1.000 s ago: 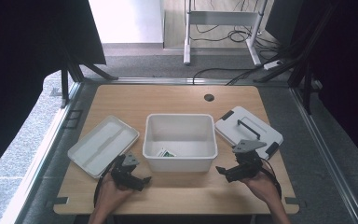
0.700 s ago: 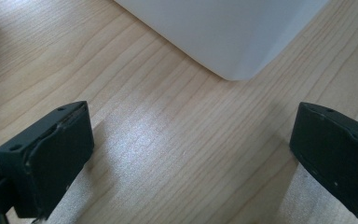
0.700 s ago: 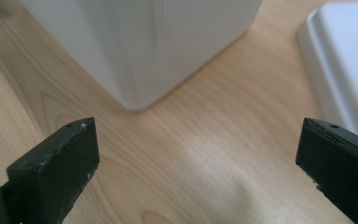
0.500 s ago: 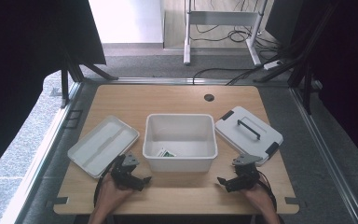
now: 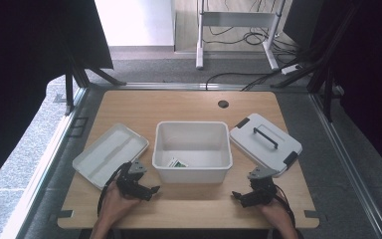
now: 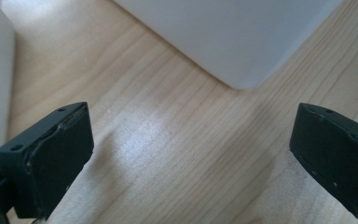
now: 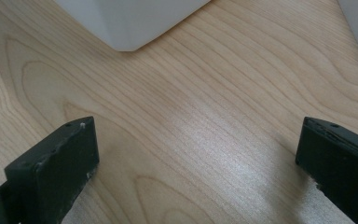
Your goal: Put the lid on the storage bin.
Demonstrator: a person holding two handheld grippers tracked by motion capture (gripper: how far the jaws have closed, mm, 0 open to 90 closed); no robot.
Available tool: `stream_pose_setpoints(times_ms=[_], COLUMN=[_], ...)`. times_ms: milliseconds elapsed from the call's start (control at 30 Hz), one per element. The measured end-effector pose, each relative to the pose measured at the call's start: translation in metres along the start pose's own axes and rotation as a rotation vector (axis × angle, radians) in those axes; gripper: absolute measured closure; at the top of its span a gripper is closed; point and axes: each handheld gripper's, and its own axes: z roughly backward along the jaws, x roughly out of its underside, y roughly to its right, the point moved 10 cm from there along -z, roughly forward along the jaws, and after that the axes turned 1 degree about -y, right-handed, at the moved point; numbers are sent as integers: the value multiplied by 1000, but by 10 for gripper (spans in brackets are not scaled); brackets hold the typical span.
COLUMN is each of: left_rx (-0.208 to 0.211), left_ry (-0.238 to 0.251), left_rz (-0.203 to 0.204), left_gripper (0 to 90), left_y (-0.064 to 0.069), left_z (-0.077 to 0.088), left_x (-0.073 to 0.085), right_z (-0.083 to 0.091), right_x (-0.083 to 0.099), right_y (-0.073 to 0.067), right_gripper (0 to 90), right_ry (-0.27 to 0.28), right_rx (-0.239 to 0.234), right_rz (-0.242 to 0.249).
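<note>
The white bin (image 5: 192, 147) is an open, rectangular plastic tub with rounded corners; a small green-printed packet (image 5: 176, 163) lies on its floor. It stands on the wooden table (image 5: 189, 104) just ahead of both pairs of jaws and between them. One of its near corners shows just beyond the left gripper (image 6: 191, 154), the other just beyond the right gripper (image 7: 196, 163). Both grippers rest low over bare wood, jaws spread wide, holding nothing.

Out past the left gripper's jaws lies a flat white tray (image 5: 110, 153), close beside the bin. Past the right gripper's jaws lies a white lid (image 5: 265, 143) with a dark handle and clips, nearly touching the bin.

The bin's long axis runs across the table, from one gripper toward the other, mouth up.
</note>
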Motion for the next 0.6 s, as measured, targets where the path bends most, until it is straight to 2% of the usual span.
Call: stream_pose_setpoints(times_ms=[333,433,467,500,600], left_rx=[-24,-27,-37,-37,-44], left_ry=[6,10,13,13,32], left_rz=[-13,-8,-1,-1,21], left_gripper=[0,4,10,14,28], left_y=[-18,-28,-36,-36,-53], left_z=[24,34,39,39,50], left_x=[-11,-15,-17,-17,-21], right_z=[0,0,0,0,0], right_x=[0,0,0,0,0], right_y=[0,0,0,0,1], right_gripper=[0,0,0,0,0], right_ry=[0,0,0,0,2], right_rx=[1,1,1,1,3], right_rz=[-5,-4,-5,-5,-4])
